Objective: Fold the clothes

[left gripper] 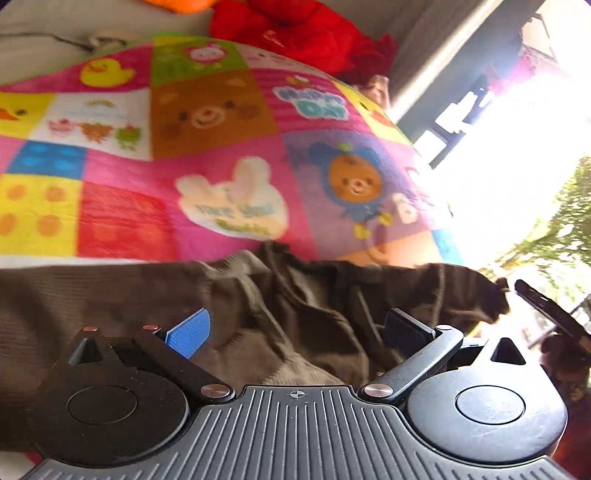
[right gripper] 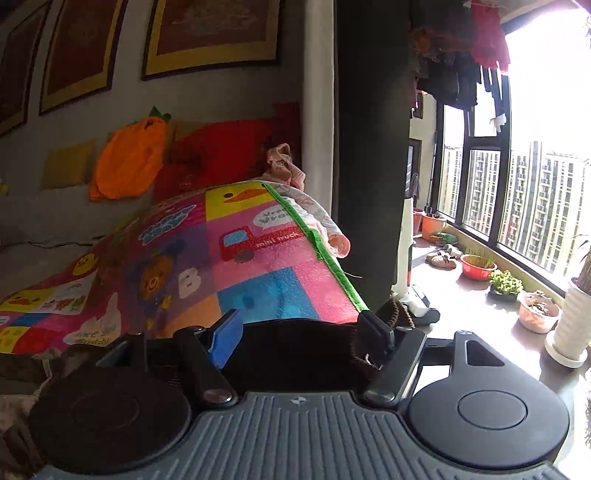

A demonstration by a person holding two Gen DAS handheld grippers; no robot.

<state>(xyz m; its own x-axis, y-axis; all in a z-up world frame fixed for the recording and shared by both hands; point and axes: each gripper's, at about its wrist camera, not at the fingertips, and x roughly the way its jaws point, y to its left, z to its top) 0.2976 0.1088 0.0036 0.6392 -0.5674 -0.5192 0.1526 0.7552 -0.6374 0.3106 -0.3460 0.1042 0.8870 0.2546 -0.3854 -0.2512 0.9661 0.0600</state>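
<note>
A dark brown knitted garment [left gripper: 303, 295] lies crumpled on the near edge of a colourful patchwork blanket [left gripper: 207, 155]. My left gripper [left gripper: 295, 330] is open just above the garment, its jaws wide apart with the cloth between and below them, not pinched. In the right wrist view my right gripper [right gripper: 299, 336] is open over the same brown garment [right gripper: 295, 350], which fills the gap between the fingers; its knitted edge shows beside the right finger [right gripper: 376, 334]. The blanket [right gripper: 229, 258] stretches away behind it.
A red cloth heap [left gripper: 303, 33] and an orange pumpkin cushion [right gripper: 129, 162] lie at the far end by the wall. A small pink garment [right gripper: 288, 166] sits at the blanket's far corner. To the right are a sunlit windowsill with plant pots [right gripper: 476, 264] and a window.
</note>
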